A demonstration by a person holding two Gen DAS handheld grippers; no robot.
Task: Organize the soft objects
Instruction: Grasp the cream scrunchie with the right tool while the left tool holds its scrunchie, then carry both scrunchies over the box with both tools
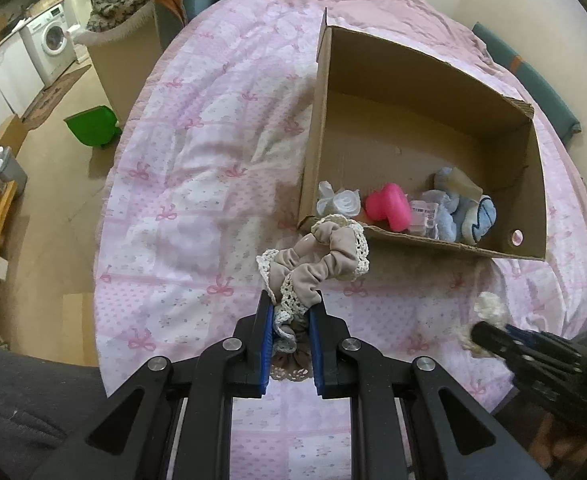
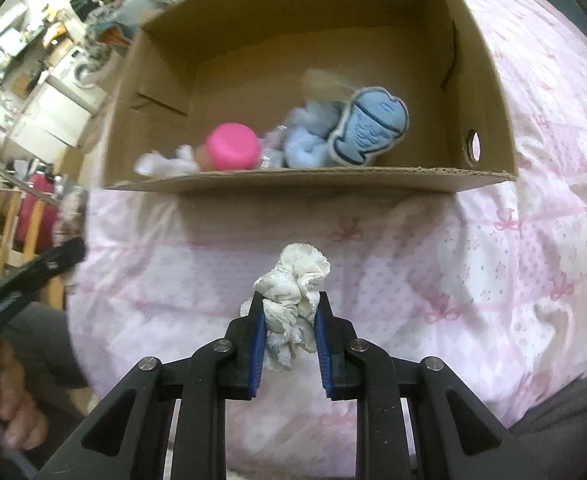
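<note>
Over the pink bedspread (image 1: 197, 184), the left tool (image 1: 291, 312) grips a beige lace-trimmed scrunchie (image 1: 317, 264) and the right tool (image 2: 289, 312) a white one (image 2: 293, 280), both seemingly bound for the cardboard box (image 2: 301, 182) ahead.

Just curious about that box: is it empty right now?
No, the box already holds a pink toy, a blue plush and some white cloth along its near wall.
</note>
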